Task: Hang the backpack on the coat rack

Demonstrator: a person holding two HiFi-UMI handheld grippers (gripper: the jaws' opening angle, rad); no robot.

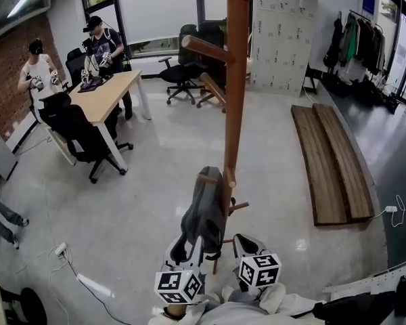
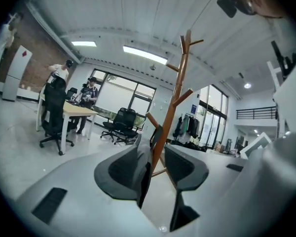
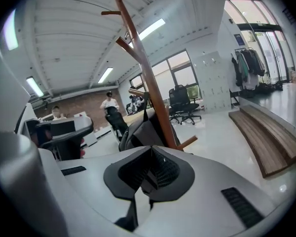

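Hanging on a low peg (image 1: 207, 179) of the coat rack (image 1: 235, 100), the backpack (image 1: 203, 212) sits just ahead of us. Our left gripper (image 2: 158, 157) holds its jaws apart and empty, and our right gripper (image 3: 150, 169) has its jaws together on nothing. Snagging a strap with either could drag the bag off that short peg.

We hold both grippers low and side by side, close before the rack (image 1: 235, 114). Our left gripper (image 2: 154, 151), left of the rack's trunk, points about level, its fingers (image 2: 123, 169) apart with a clear gap. Our right gripper (image 3: 150, 154), right of the trunk, tips slightly down, fingers pressed together on nothing. Our pale sleeves (image 1: 291, 303) trail behind.
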